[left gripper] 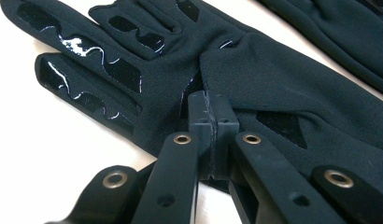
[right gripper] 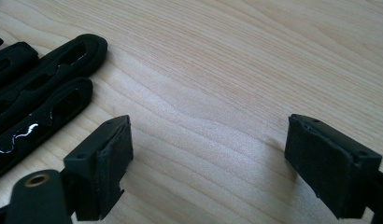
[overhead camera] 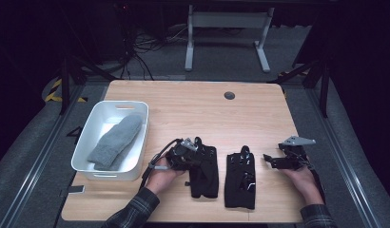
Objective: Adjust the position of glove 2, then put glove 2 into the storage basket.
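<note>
Two black gloves lie side by side on the wooden table (overhead camera: pixel 193 114) near its front edge. My left gripper (overhead camera: pixel 199 154) is over the left glove (overhead camera: pixel 205 173). In the left gripper view its jaws (left gripper: pixel 212 111) are shut together, pinching a fold of that glove's fabric (left gripper: pixel 273 70) near the base of the glove's own fingers. The right glove (overhead camera: pixel 240 176) lies flat, and its edge also shows in that view (left gripper: pixel 339 28). My right gripper (overhead camera: pixel 270 159) stands open just right of it, over bare wood (right gripper: pixel 208 144), with that glove's fingers (right gripper: pixel 49 93) to the left of its jaws.
A white bin (overhead camera: pixel 121 104) stands at the table's left side with a grey knitted sock or mitten (overhead camera: pixel 116 141) inside. A round cable port (overhead camera: pixel 229 95) sits near the far edge. Desk legs and cables lie on the floor beyond the table.
</note>
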{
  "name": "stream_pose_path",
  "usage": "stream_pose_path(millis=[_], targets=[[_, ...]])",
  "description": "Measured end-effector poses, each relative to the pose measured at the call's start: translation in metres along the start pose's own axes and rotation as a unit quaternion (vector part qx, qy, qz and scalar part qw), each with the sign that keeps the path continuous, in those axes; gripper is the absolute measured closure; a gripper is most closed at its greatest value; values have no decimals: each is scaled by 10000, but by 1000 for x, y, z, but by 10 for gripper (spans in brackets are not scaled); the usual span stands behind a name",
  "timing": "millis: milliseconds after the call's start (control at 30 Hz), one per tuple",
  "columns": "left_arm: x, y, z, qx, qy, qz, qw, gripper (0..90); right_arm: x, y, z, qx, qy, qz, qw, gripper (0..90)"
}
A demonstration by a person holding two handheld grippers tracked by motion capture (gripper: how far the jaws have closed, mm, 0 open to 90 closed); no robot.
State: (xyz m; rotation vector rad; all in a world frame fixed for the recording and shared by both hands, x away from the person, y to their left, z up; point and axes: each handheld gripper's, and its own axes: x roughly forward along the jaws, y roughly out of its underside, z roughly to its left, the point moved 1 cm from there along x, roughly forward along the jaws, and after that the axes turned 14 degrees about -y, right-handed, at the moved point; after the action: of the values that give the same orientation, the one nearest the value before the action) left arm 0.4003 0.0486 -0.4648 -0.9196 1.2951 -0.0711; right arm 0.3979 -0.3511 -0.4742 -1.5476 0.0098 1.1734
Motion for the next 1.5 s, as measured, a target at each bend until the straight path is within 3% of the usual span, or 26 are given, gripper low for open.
stream_pose_path(millis=[100,333,367,400,433,533,633,733,867,1100,1333,1500], targets=[[-5,5,-11,171,96,46,9998,900,0,0,0,-4,6,-1,10000,158],[-7,8,-18,213,79,-28,9997,900,0,0,0,-7,19,1,10000,159],[-8,8,-19,172,62,-96,9998,870,0,0,0,-7,17,5,10000,159],[-12,8,-18,114,-6,-141,9998,769,0,0,0,-5,16,0,10000,159],[-12,8,-18,114,-6,-141,9998,744,0,0,0,-5,16,0,10000,159],[-20,9,-15,21,-282,-257,9993,677,0,0,0,-6,0,0,10000,159],[-24,13,-6,-222,-501,-239,9982,578,0,0,0,-10,-8,-2,10000,158],[-22,17,0,-468,-590,-108,9971,552,0,0,0,-11,-8,-2,10000,158],[-17,17,0,-536,-635,-31,9965,537,0,0,0,-10,-13,-1,10000,158],[-13,17,-5,-532,-784,-7,9955,554,0,0,0,-7,-13,-4,10000,158],[-13,17,-6,-782,-614,-6,9950,812,0,0,0,-16,-9,-2,10000,163],[-13,17,-4,-859,-555,-14,9948,883,-3,0,3,1,-73,9,10000,258]])
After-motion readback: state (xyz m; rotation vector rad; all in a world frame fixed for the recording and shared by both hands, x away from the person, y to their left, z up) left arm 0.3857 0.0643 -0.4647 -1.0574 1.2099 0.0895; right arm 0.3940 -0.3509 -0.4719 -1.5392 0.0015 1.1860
